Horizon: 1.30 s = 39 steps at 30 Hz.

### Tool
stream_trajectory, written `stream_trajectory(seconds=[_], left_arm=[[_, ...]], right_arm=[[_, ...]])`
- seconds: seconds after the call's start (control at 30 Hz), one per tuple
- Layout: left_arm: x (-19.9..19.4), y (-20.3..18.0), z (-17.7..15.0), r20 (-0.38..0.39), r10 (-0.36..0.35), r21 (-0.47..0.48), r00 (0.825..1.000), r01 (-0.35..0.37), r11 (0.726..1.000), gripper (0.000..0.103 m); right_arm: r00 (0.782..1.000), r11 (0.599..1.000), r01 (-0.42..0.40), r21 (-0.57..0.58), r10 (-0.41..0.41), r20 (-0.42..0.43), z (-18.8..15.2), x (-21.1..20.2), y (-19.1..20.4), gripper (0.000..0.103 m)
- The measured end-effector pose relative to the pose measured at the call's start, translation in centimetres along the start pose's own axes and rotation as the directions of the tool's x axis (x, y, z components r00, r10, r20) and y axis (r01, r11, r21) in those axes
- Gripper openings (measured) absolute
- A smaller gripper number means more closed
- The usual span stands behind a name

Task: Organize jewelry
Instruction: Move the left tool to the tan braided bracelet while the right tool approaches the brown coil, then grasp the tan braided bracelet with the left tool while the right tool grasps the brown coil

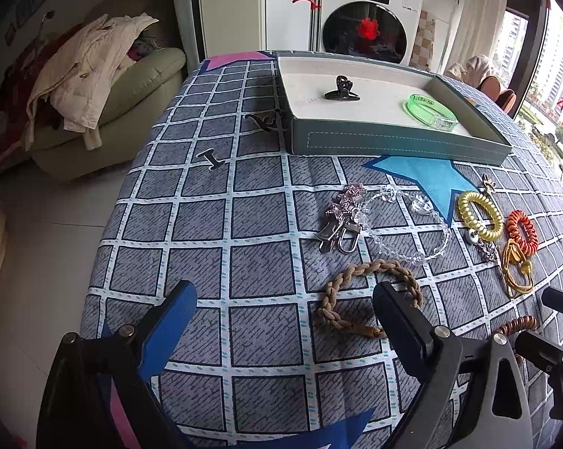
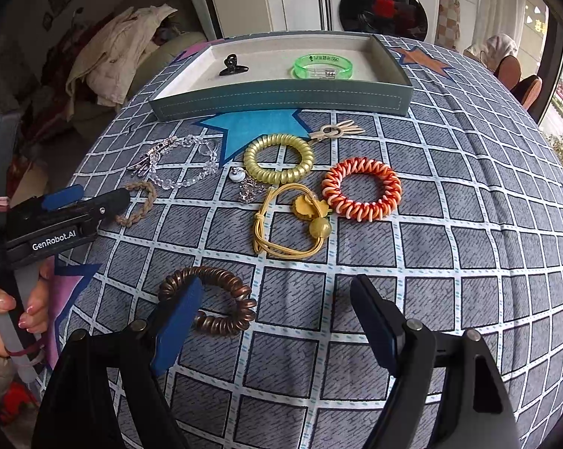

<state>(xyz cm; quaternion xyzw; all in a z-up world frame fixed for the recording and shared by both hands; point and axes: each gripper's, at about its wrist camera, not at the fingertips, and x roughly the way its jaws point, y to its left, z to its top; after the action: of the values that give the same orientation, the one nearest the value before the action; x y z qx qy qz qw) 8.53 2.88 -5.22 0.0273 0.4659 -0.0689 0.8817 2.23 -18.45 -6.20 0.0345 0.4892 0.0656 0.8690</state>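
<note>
The left gripper gapes wide and empty; its right finger hides part of the braided bracelet. The right gripper, equally wide and empty, covers the near-left arc of the brown coil tie. Bare checked cloth lies to the right. The far tray holds a black clip and green bangle.

Left gripper: jaws spread wide, holding nothing, low over the tablecloth.
Tray: lay beyond the gripper, on the cloth.
Black clip: inside the tray.
Green bangle: inside the tray.
Braided bracelet: nearer than the tray, its right side behind the gripper's right finger.
Clear bead strand: between tray and braided bracelet.
</note>
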Motion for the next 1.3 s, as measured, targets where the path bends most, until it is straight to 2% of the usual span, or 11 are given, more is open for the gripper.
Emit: stream_trajectory(seconds=[0.13,0.43,0.53,0.67,0.73,0.77,0.8,0.87,0.9,1.0,1.3], left_arm=[[-0.1,-0.6,-0.1,0.006,0.002,0.028,1.0,-0.002,1.0,0.103],[-0.3,-2.0,-0.3,0.02,0.0,0.104,1.0,-0.002,0.995,0.091],[-0.5,-2.2,-0.4,0.017,-0.024,0.114,1.0,0.022,0.993,0.082],[-0.8,-2.7,-0.5,0.006,-0.088,0.127,0.996,0.086,0.988,0.053],[-1.0,-3.0,-0.5,0.008,-0.096,0.141,0.995,0.094,0.986,0.044],[-1.0,-3.2,-0.6,0.01,-0.101,0.146,0.995,0.098,0.984,0.032],[-1.1,-3.2,-0.6,0.01,-0.104,0.148,0.995,0.101,0.984,0.028],[-1.1,-3.0,-0.6,0.006,-0.12,0.138,0.993,0.118,0.983,0.028],[-1.2,-2.7,-0.6,0.001,-0.135,0.126,0.991,0.134,0.983,0.028],[-1.3,-1.9,-0.6,-0.013,-0.189,0.074,0.982,0.189,0.979,0.028],[-1.7,-0.1,-0.2,-0.015,-0.277,-0.029,0.961,0.277,0.961,0.024]], right_arm=[[1.0,0.999,0.019,-0.049,-0.02,-0.009,-0.2,0.4,1.1,0.078],[0.997,0.988,0.072,-0.137,-0.072,0.0,-0.4,0.6,2.8,0.064],[0.998,0.987,0.067,-0.147,-0.068,-0.001,-0.4,0.6,3.1,0.056],[0.998,0.986,0.061,-0.155,-0.062,-0.004,-0.4,0.5,3.3,0.046],[0.998,0.985,0.057,-0.16,-0.059,-0.006,-0.5,0.5,3.5,0.039],[0.998,0.985,0.056,-0.162,-0.058,-0.007,-0.5,0.4,3.6,0.037],[0.998,0.985,0.055,-0.162,-0.057,-0.007,-0.5,0.4,3.6,0.032],[0.998,0.987,0.054,-0.155,-0.056,-0.006,-0.6,0.4,3.6,0.022],[0.998,0.988,0.053,-0.148,-0.055,-0.006,-0.6,0.4,3.4,0.012],[0.999,0.993,0.034,-0.109,-0.035,-0.004,-0.5,0.1,2.8,0.012],[1.0,1.0,-0.002,-0.015,0.003,0.026,0.2,-1.1,0.6,0.012]])
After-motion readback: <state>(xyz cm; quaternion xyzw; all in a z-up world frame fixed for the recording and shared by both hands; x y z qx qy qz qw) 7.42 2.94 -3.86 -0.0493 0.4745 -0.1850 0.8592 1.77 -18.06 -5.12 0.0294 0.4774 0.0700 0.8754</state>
